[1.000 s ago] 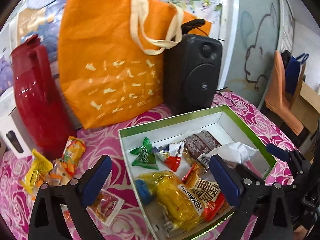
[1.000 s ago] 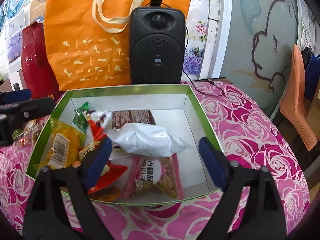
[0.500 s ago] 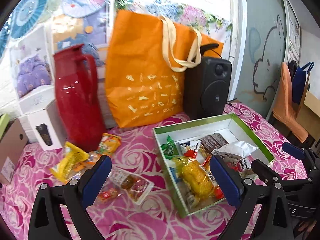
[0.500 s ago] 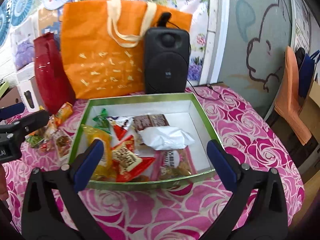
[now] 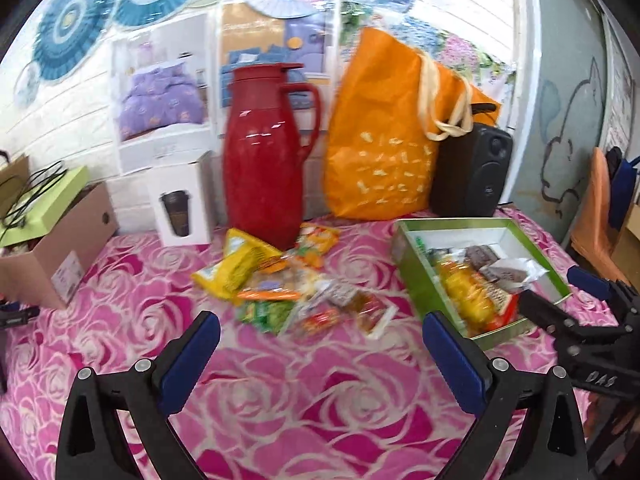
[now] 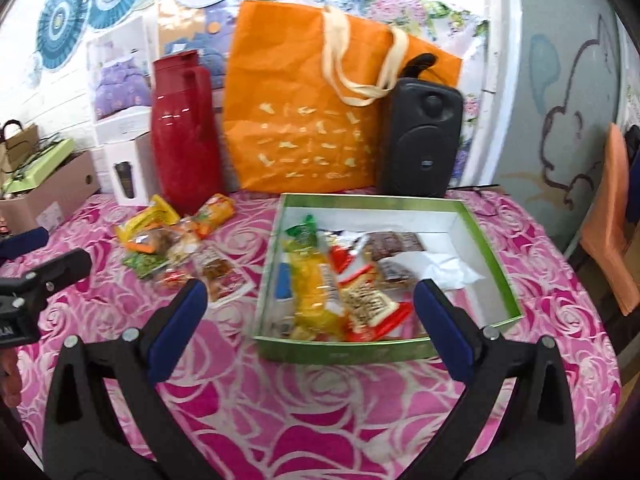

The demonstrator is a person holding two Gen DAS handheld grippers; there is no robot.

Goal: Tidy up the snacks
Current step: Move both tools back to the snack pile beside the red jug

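A green-rimmed white box [image 5: 412, 260] [image 6: 496, 260] holds several snack packets, among them a yellow packet [image 6: 316, 284] and a white packet [image 6: 448, 268]. A loose pile of snack packets [image 5: 280, 284] [image 6: 176, 244] lies on the pink rose tablecloth to the left of the box. My left gripper [image 5: 320, 340] is open and empty, held back over the cloth in front of the pile. My right gripper [image 6: 310, 304] is open and empty, in front of the box; it also shows at the right edge of the left wrist view [image 5: 560, 300].
A red jug [image 5: 264, 152], an orange tote bag [image 5: 384, 140] and a black speaker [image 5: 472, 172] stand along the back wall. A white cup box [image 5: 180, 204] and a cardboard box [image 5: 56, 248] are at the left. An orange chair [image 6: 612, 220] is at the right.
Both grippers have pulled back and away from the box, so more of the table and wall is in view. The left view has swung left toward the loose snack pile. Both stay open.
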